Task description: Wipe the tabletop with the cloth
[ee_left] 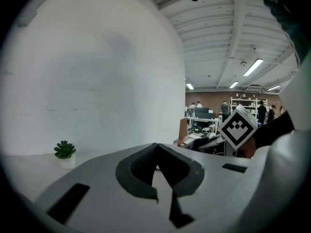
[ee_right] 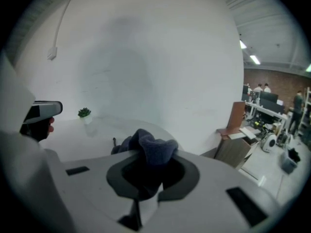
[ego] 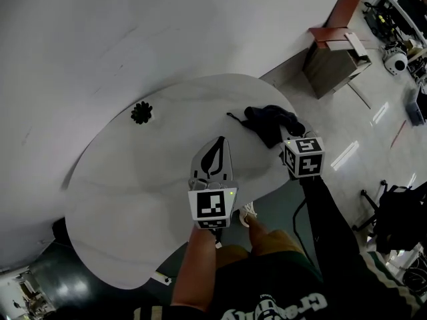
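A dark blue cloth [ego: 269, 122] lies bunched near the right edge of the white rounded tabletop [ego: 153, 179]. My right gripper [ego: 287, 137] reaches in from the table's edge and is shut on the near end of the cloth [ee_right: 151, 148], which bulges up between the jaws in the right gripper view. My left gripper [ego: 219, 143] hovers over the table's near middle, left of the cloth, jaws shut with nothing in them; its tips [ee_left: 156, 147] meet in the left gripper view.
A small potted plant [ego: 141, 112] stands on the table by the white wall, seen also as the plant [ee_left: 64, 150]. A wooden cabinet [ego: 335, 53] stands on the floor at the back right. A dark bag [ego: 400, 217] sits on the floor at right.
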`<state>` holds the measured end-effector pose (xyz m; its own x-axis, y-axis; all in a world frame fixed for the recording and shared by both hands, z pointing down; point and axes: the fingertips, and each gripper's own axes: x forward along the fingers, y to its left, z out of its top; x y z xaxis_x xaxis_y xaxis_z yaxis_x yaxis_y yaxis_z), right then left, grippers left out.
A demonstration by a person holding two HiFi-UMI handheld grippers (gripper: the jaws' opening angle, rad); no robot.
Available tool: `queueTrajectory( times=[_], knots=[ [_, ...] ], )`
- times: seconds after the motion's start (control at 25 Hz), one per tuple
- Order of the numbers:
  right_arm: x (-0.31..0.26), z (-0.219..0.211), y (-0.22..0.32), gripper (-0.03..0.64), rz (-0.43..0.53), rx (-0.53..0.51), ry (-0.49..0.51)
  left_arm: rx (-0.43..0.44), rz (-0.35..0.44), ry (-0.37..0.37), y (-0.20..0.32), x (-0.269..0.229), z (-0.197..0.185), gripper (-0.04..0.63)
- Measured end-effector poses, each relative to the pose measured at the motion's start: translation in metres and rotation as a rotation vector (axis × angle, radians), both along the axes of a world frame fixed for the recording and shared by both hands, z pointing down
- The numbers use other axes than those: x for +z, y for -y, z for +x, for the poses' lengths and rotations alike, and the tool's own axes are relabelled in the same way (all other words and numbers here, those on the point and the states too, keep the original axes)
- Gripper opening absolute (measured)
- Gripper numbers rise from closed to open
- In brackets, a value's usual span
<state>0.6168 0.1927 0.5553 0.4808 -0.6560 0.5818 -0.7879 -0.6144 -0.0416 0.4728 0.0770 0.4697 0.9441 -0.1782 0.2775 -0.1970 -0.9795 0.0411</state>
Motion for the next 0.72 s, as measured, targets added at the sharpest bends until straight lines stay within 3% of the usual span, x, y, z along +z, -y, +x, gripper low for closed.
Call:
queueTrajectory(
  times=[0.44,0.56,0.72],
  knots=[
    [-0.029,0.047,-0.067,0.032,0.006,0.15,-0.067,0.092,-0.007,-0.021,-0.036,-0.009,0.034,-0.005],
    [-0.043,0.04,-0.074,0.032,0.047,0.186,-0.068,0.1,-0.01,-0.037,-0.037,-0.012,0.028,-0.005],
    [-0.057,0.011,-0.058,0.032,0.082,0.148,-0.074,0.081,0.01,-0.036,-0.024,-0.018,0.005,-0.005]
  ],
)
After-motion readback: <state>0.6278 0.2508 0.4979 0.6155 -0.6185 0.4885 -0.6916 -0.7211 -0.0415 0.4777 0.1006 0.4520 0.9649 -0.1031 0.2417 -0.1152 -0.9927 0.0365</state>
